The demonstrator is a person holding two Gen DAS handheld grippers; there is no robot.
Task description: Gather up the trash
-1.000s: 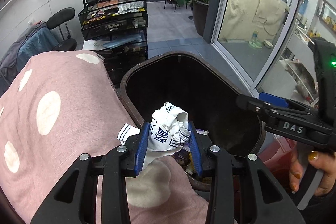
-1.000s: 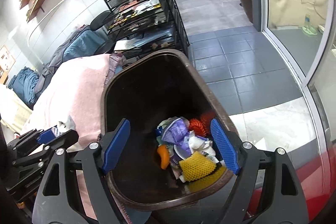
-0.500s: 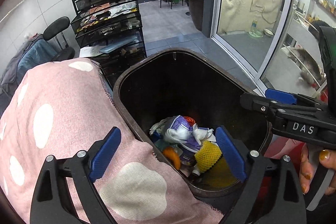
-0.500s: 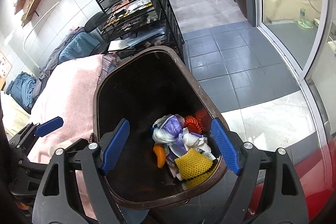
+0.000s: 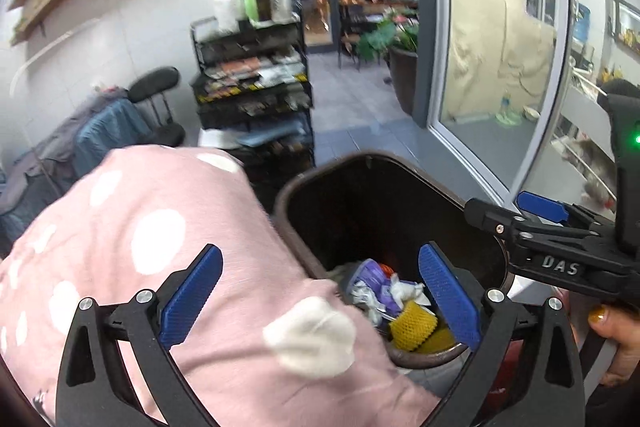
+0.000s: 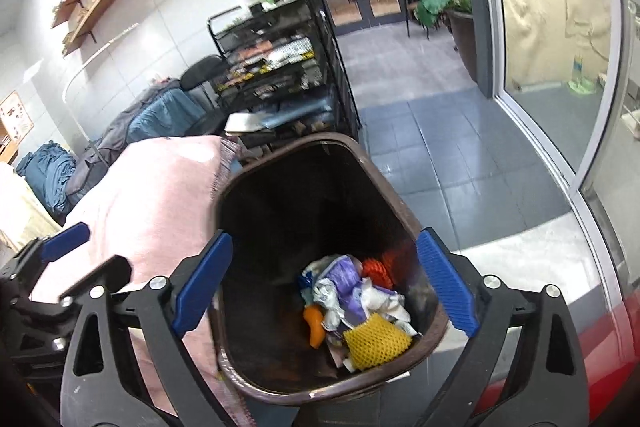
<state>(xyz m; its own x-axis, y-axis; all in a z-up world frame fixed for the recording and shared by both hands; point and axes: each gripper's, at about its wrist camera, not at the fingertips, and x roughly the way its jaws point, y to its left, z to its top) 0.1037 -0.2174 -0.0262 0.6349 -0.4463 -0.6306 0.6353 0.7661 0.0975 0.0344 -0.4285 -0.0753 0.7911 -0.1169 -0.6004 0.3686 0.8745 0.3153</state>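
Crumpled paper and wrappers (image 6: 352, 303) are lying light and soft in the brown bin (image 6: 400, 203), while we are holding both left gripper (image 5: 320, 297) and right gripper (image 6: 324, 285) fingers just spread wide, empty, judging any bunched fold pinchable.

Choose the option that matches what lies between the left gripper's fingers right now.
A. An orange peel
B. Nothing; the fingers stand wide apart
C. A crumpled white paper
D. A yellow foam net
B. The left gripper has its fingers spread wide with nothing clamped; the yellow foam net and other trash lie in the brown bin.
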